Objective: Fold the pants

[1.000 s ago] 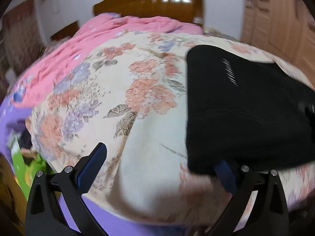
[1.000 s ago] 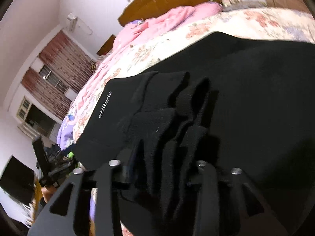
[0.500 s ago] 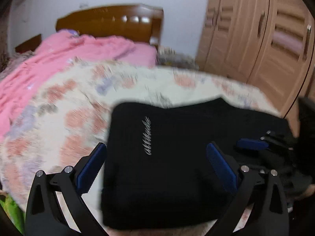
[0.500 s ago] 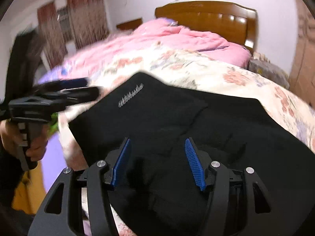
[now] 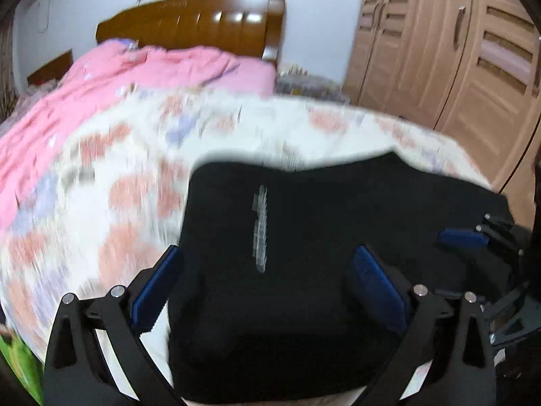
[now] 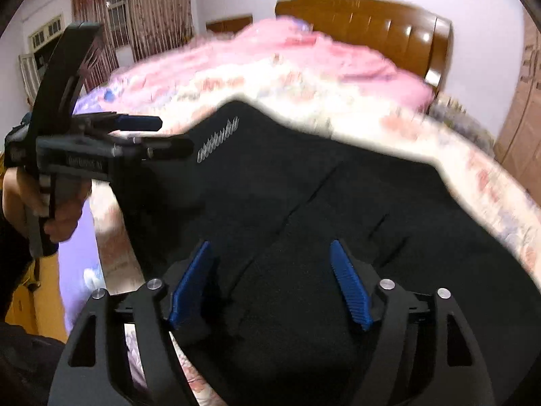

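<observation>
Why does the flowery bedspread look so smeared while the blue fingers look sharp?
Left wrist view: the bedspread streaks with motion blur; the fingers stay crisp. Right wrist view: the pants have a hazy edge, and the headboard shows glare.

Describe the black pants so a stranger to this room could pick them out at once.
Start at the bed with the wooden headboard and come down past the pink quilt to the floral cover. On its near end lie the folded black pants. They are the only dark item there, marked with a small line of pale lettering.
</observation>
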`<state>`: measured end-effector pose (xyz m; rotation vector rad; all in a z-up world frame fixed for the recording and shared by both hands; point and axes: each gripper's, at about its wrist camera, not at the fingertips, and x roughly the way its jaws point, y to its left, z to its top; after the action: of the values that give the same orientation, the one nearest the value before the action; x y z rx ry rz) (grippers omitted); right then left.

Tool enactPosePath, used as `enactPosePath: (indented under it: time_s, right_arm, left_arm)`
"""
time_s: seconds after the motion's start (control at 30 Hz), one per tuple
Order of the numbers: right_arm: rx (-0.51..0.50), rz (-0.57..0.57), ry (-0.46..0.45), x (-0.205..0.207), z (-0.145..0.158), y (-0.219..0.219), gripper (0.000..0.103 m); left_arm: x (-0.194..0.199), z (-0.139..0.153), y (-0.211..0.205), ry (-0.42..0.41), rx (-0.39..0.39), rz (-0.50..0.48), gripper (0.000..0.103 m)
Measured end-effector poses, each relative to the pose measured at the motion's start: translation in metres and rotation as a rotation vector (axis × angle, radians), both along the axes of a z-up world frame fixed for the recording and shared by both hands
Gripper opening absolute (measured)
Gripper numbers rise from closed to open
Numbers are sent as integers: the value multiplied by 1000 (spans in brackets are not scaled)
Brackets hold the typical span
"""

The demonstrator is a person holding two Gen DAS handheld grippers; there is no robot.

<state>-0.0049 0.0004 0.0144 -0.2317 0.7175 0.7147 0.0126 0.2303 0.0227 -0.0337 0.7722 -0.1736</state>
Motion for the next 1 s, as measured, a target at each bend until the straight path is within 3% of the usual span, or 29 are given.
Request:
enactPosePath:
  time_s: [0.13, 0.2, 0.27, 0.3, 0.43, 0.57, 0.63, 0.7, 0.87, 1.0]
  right_arm:
    - [-16, 12, 7, 28, -1, 15, 75]
    - [-57, 12, 49, 42, -14, 24, 75]
    - [-120, -11, 80, 51, -32, 26, 80]
    - [-104, -13, 81, 51, -36, 22, 82]
    - [-73, -15, 98, 53, -34, 18, 82]
    - [-46, -31, 53, 47, -15, 21, 82]
    - [-71, -25, 55, 49, -17, 26, 84]
    - [-151, -24, 99, 54, -38, 31, 87]
    - [-116, -33, 103, 51, -29, 17, 86]
    - [-64, -213, 31, 65, -4, -46, 86]
  left_arm:
    - [53, 12, -11, 15, -28, -59, 101]
    - [88, -1, -15, 79, -69, -82, 101]
    - [106, -19, -16, 124, -42, -53, 101]
    - [114, -36, -12, 153, -16, -24, 101]
    - [110, -41, -10, 109, -23, -22, 101]
    - [106, -41, -10, 87, -13, -12, 101]
    - [105, -42, -7, 77, -28, -5, 101]
    - [104, -42, -5, 72, -41, -5, 101]
    - [104, -43, -9, 70, -6, 3, 101]
    - [104, -44, -13, 73, 30, 7, 101]
